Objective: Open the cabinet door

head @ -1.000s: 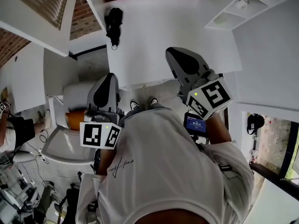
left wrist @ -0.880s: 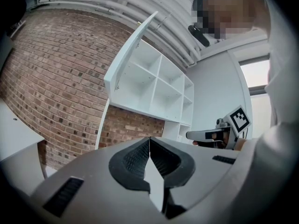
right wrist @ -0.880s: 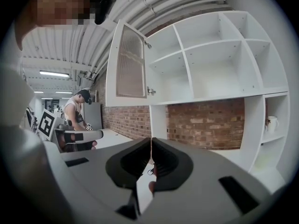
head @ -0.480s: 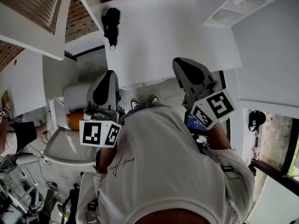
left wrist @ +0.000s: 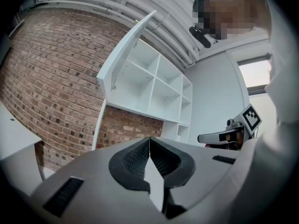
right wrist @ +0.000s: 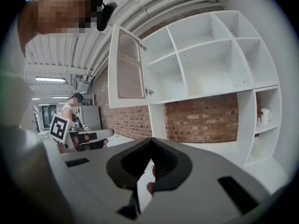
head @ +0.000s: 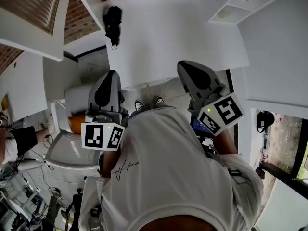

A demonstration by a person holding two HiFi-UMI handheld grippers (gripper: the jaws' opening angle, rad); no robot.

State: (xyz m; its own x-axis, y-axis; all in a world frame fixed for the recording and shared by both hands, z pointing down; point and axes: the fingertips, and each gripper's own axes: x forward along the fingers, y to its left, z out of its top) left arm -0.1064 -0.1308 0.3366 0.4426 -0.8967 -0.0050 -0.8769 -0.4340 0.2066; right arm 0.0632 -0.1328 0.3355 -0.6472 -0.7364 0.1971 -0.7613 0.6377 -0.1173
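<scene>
Brick wall (right wrist: 205, 113) at the back, and a white ribbed ceiling (right wrist: 140, 3) with pipes along it. A white cabinet (right wrist: 210, 55) hangs on the wall, its inside split into square compartments that all look bare. A narrower column of shelves runs down its right end, with 1 small pale jug (right wrist: 265, 115) on a shelf. A white desk (right wrist: 224, 146) runs below.

The door (right wrist: 124, 66) is at the cabinet's left end in the right claw view. It is swung wide open towards the room, and its ribbed panel faces out. A small fitting shows on its edge by the lower corner. In the left claw view the same door tilts out from the upper left of the shelving.

- Left claw (left wrist: 149, 141): jaws together, the pads meet in 1 thin line with nothing between them. It is held level, pointing at the brick under the cabinet, well apart from the door.
- Right claw (right wrist: 150, 141): jaws shut and empty. It points at the desk and the lower shelving, also well apart from the door.

Head view: both claws are held out in front of a white shirt (head: 163, 177), side by side but not touching. 1 marker cube (head: 221, 112) sits on the right claw and 1 on the left.

A second person (right wrist: 72, 106) is far off to the left in the right claw view.
</scene>
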